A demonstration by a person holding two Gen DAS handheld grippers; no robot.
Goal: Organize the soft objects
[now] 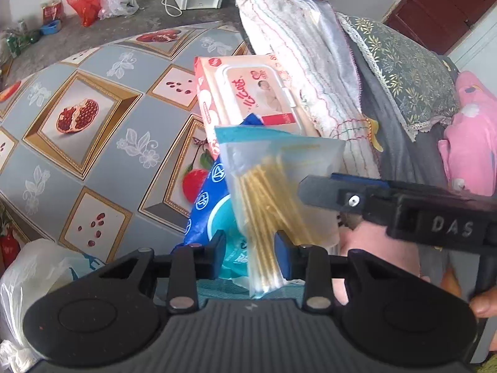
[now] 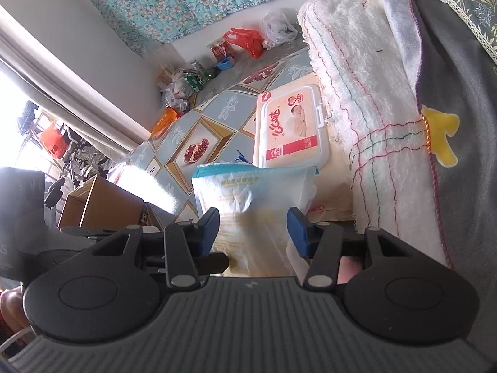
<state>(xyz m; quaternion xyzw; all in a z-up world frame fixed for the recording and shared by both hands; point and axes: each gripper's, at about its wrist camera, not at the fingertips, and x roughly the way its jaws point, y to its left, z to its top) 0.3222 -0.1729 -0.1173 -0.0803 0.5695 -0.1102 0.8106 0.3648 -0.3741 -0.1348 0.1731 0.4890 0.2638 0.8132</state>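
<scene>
On the table [image 1: 130, 155], covered with a grey-blue cloth printed with framed pomegranates, a tall pile of folded textiles fills the far right side: a white towel [image 1: 298, 62] with coloured stitching, a grey cloth [image 2: 459, 99] bearing a yellow patch, a green leaf-patterned cushion [image 1: 403, 71] and something pink [image 1: 472, 143] at the edge. Against the towel's foot lies a pink and white pack of baby wipes [image 2: 289, 130], lid up. Just in front of it, half hidden, sits a blue wipes pack [image 1: 205, 205].

Nearest the cameras, a clear zip bag of cotton swabs [image 1: 273, 186] with wooden sticks stands upright over the blue pack. The left gripper [image 1: 250, 256] has its 2 blue-padded fingers on either side of the bag's lower end, pinching it. From the right, the right gripper [image 2: 253, 233] straddles the same bag; its pads [image 2: 298, 233] stand at the bag's edges, and I cannot tell whether they press on it. In the left view its black finger [image 1: 329, 191] overlaps the bag's right side.
</scene>
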